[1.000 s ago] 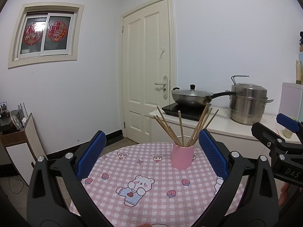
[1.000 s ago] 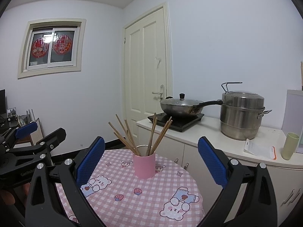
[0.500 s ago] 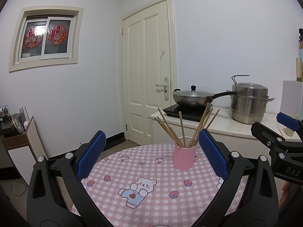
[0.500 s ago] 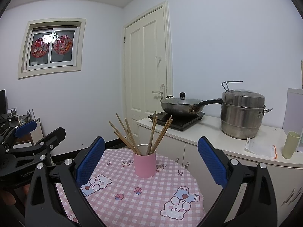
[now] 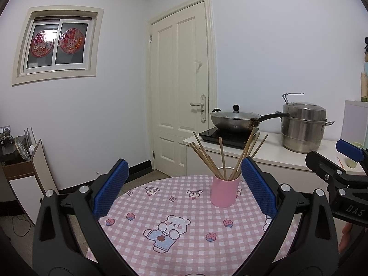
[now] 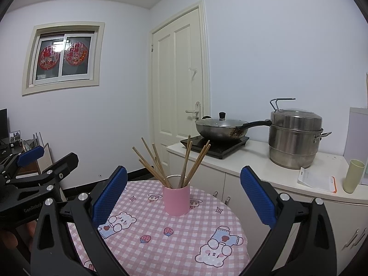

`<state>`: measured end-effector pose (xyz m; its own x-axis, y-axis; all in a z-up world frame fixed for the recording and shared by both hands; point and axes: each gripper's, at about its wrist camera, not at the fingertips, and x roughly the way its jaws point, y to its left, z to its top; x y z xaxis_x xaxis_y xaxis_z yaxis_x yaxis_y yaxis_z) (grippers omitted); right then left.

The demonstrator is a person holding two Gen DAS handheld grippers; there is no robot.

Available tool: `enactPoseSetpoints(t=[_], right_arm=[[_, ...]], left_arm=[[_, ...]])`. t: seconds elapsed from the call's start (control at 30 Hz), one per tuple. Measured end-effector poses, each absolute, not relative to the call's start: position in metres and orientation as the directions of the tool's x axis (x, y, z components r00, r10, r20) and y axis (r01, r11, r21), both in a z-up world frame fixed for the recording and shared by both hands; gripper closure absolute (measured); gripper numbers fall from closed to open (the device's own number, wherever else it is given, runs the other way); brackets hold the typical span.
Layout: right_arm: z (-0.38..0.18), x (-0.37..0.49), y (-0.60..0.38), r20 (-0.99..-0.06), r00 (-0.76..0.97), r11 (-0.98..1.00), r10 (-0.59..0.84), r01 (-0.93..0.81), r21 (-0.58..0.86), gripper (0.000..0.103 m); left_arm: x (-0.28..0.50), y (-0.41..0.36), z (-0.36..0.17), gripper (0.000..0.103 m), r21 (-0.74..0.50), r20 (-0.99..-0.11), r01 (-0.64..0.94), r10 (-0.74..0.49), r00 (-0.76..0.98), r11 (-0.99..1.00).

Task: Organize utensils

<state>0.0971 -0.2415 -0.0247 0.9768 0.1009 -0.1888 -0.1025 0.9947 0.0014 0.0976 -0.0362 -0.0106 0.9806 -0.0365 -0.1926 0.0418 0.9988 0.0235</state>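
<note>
Chopsticks (image 5: 220,158) stand fanned in a pink cup (image 5: 224,191) on the checked desk (image 5: 174,234), ahead and slightly right of the left gripper (image 5: 184,188), whose blue pads are spread wide and hold nothing. From the right wrist, the right gripper (image 6: 184,191) is likewise wide open and empty, the cup (image 6: 176,199) just ahead between its pads, slightly left of centre.

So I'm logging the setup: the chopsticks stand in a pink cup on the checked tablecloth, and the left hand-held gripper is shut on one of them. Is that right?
Not quite. The chopsticks do stand in the pink cup on the checked tablecloth, but the left hand-held gripper is open and holds nothing, as the left wrist view shows.
</note>
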Motion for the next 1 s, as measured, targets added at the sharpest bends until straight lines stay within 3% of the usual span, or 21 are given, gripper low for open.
enactPoseSetpoints(t=[1.0], right_arm=[[-0.0254,0.0965,-0.2401,-0.185,0.978,0.995,0.1,-0.102,-0.002,0.008]], left_arm=[[0.0968,-0.0366,-0.0063,0.006,0.018,-0.19,0.05,-0.046,0.981,0.999]])
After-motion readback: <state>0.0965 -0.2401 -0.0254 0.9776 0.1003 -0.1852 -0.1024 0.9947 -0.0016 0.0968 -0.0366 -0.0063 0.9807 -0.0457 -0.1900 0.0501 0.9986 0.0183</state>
